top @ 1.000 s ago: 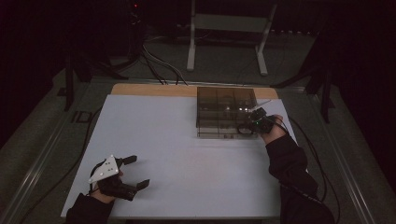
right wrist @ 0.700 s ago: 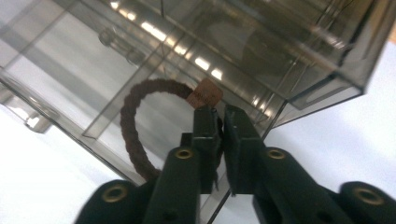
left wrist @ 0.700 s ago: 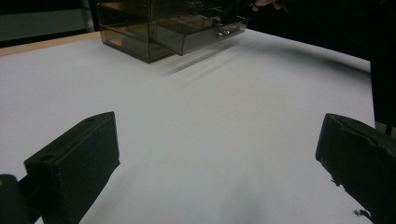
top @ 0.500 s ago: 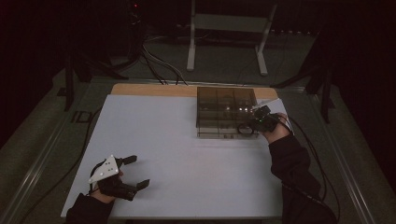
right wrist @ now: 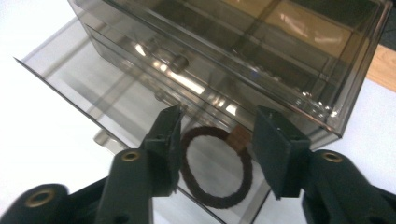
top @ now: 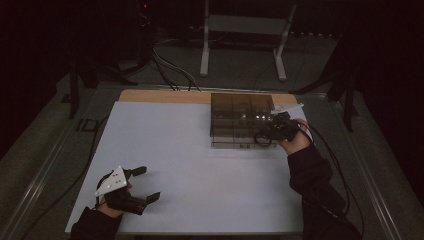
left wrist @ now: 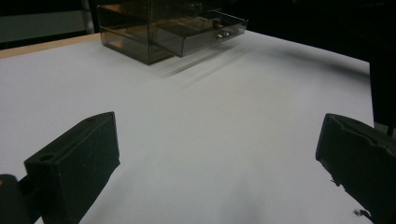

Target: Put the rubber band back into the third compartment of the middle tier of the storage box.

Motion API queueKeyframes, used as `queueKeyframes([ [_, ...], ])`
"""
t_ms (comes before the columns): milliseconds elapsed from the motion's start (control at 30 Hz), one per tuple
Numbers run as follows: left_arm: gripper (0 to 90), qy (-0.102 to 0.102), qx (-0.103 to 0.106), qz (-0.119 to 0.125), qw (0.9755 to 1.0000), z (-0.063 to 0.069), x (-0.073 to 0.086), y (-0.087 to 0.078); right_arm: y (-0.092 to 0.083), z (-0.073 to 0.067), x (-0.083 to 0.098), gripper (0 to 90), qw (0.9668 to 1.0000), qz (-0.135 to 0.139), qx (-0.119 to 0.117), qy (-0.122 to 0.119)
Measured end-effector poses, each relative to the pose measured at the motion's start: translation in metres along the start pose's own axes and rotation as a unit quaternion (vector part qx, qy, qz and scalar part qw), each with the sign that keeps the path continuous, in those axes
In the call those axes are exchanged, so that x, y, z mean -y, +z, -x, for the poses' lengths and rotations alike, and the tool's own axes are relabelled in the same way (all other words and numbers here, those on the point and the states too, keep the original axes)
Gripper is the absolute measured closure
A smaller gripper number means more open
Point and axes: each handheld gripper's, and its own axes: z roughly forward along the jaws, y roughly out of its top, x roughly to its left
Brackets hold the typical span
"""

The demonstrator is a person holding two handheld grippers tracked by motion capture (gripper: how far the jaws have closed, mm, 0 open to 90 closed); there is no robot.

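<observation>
**Hair tie in the open drawer — snag risk on the way out**

While I read the high view, my right gripper (top: 270,134) sits at the front right corner of the smoky plastic drawer unit (top: 240,117), which stands toward the far right of the white bench (top: 200,165). My left gripper (top: 142,184) rests near the front left edge, jaws spread and holding nothing, well apart from the unit. From up here the drawer's contents are too dark to make out.

Through the left gripper view I see both jaws wide apart over bare bench, and the unit far off with its bottom drawer (left wrist: 205,35) pulled out. That hand cannot steady the unit quickly if it slides.

Looking along the right gripper view, the jaws stand open, one on either side of a dark brown hair tie (right wrist: 217,165) that lies flat on the floor of the open drawer (right wrist: 93,84). Nothing is gripped. I judge the dangers to be these: lifting with a jaw tip hooked inside the loop would drag the tie back out; pushing the drawer shut off-centre — from this corner — could skew it or shove the light unit across the bench; and a jaw could catch the drawer's thin front wall.
</observation>
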Motion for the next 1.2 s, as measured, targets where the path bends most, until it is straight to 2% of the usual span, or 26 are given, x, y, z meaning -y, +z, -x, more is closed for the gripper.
queueKeyframes([
  [167, 0.3, -0.005, 0.001, 0.000, 1.0000, 0.000, 0.000, 0.002, -0.004, -0.007, -0.004, 36.2, 0.9999, 0.014, -0.002, -0.005],
  [500, 0.3, -0.010, -0.001, 0.001, 0.9999, -0.002, -0.001, 0.004, -0.009, -0.017, -0.010, 25.0, 0.9993, 0.032, -0.020, -0.001],
  [633, 0.3, -0.009, 0.000, 0.001, 1.0000, -0.002, -0.001, 0.005, -0.015, -0.021, -0.014, 13.9, 0.9986, 0.051, -0.016, 0.002],
  [767, 0.3, -0.009, 0.000, 0.001, 1.0000, -0.002, -0.001, 0.005, -0.018, -0.026, -0.017, 3.2, 0.9977, 0.063, -0.026, -0.001],
  [867, 0.3, -0.007, 0.000, 0.000, 1.0000, -0.002, -0.001, 0.005, -0.021, -0.030, -0.019, 0.0, 0.9968, 0.072, -0.035, -0.004],
  [967, 0.3, -0.007, 0.000, 0.000, 1.0000, -0.001, -0.001, 0.004, -0.024, -0.032, -0.019, 0.0, 0.9959, 0.083, -0.037, -0.004],
  [1033, 0.3, -0.006, 0.001, 0.001, 1.0000, 0.000, 0.000, 0.003, -0.027, -0.033, -0.019, 0.0, 0.9948, 0.091, -0.047, 0.000],
  [1200, 0.3, -0.005, 0.000, 0.003, 1.0000, 0.000, 0.000, 0.001, -0.036, -0.035, -0.018, 0.0, 0.9931, 0.109, -0.043, -0.002],
])
